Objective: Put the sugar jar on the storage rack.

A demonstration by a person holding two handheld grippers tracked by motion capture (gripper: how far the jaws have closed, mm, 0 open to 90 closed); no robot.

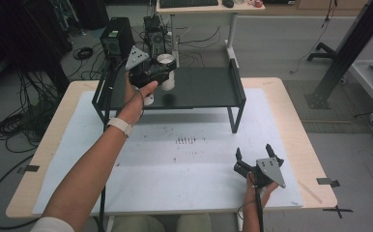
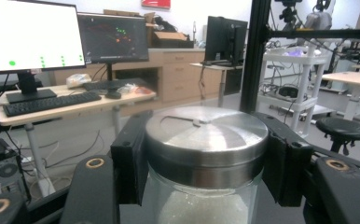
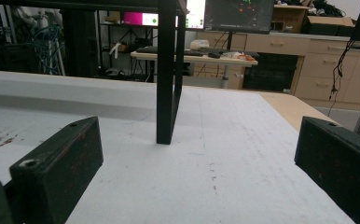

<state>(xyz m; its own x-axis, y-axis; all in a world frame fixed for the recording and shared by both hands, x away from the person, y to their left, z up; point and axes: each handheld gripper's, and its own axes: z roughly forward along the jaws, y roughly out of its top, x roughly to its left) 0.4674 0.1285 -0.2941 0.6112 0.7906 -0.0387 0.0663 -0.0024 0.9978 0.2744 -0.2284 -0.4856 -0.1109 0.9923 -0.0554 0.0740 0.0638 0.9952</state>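
Cables trail across the grey floor around a light wooden table (image 1: 298, 140) covered by a white sheet (image 1: 184, 164), which carries small dark marks near its middle. At the table's far side stands a low black metal shelf (image 1: 204, 87) with raised end rails and thin legs; one leg (image 3: 168, 74) rises from the sheet in the right gripper view. Beyond it are desks with monitors (image 2: 29, 35) and a black keyboard (image 2: 47, 102).

From the high view, the left gripper (image 1: 161, 72) is held over the left part of the shelf top, closed around a clear glass jar with a brushed silver metal lid (image 1: 166, 72). In the left gripper view its black jaws press against both sides of the lid (image 2: 206, 140), and white grainy contents show through the glass beneath. Whether the jar rests on the shelf or hangs just above it cannot be told.

Low over the sheet near the table's front right corner sits the right gripper (image 1: 253, 154), its jaws spread wide with nothing between them, pointing towards the shelf.
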